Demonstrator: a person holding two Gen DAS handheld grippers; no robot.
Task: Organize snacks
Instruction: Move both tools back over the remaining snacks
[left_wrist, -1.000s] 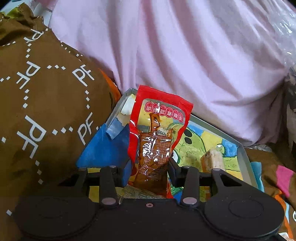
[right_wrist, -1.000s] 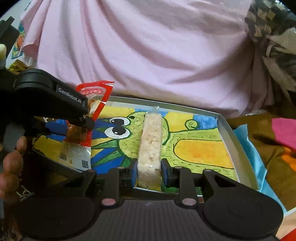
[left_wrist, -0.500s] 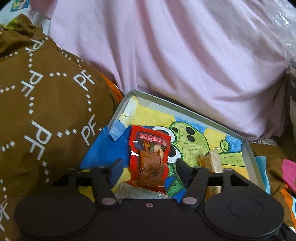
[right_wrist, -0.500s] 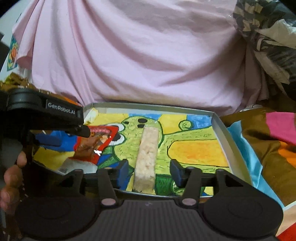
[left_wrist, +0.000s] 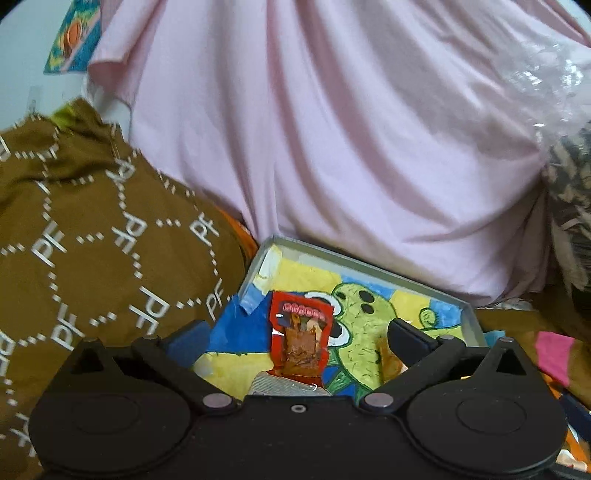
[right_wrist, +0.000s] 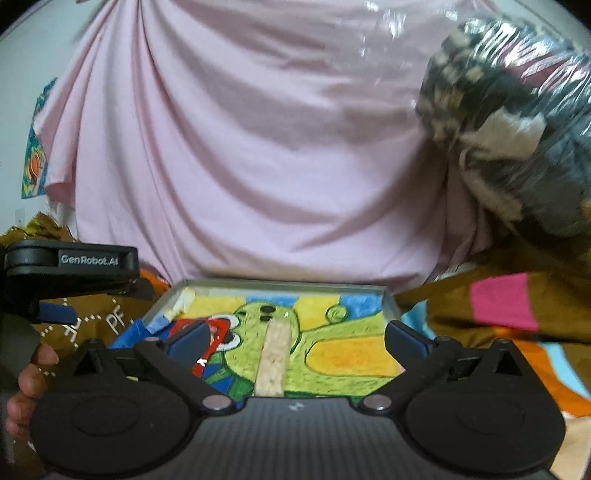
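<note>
Both snacks lie flat inside the tray (right_wrist: 390, 302), on its painted green cartoon floor — the red packet (left_wrist: 299, 338) toward the tray's left side, the pale rice bar (right_wrist: 273, 360) lengthwise down its middle. That reads as a finished placement: side by side, apart, neither on the rim.

The left gripper (left_wrist: 295, 332) and right gripper (right_wrist: 295, 334) have just been opening, and their fingers now stand wide apart with nothing clamped; each snack shows in the gap but is untouched. A hand (right_wrist: 27, 384) grips the left tool at the tray's left.

Around the tray: brown patterned cloth (left_wrist: 92, 258) to its left, pink cloth (left_wrist: 332, 147) heaped behind, a plastic-wrapped bundle (right_wrist: 517, 140) behind and right — soft clutter crowding the tray's edges, which could snag a low approach.
</note>
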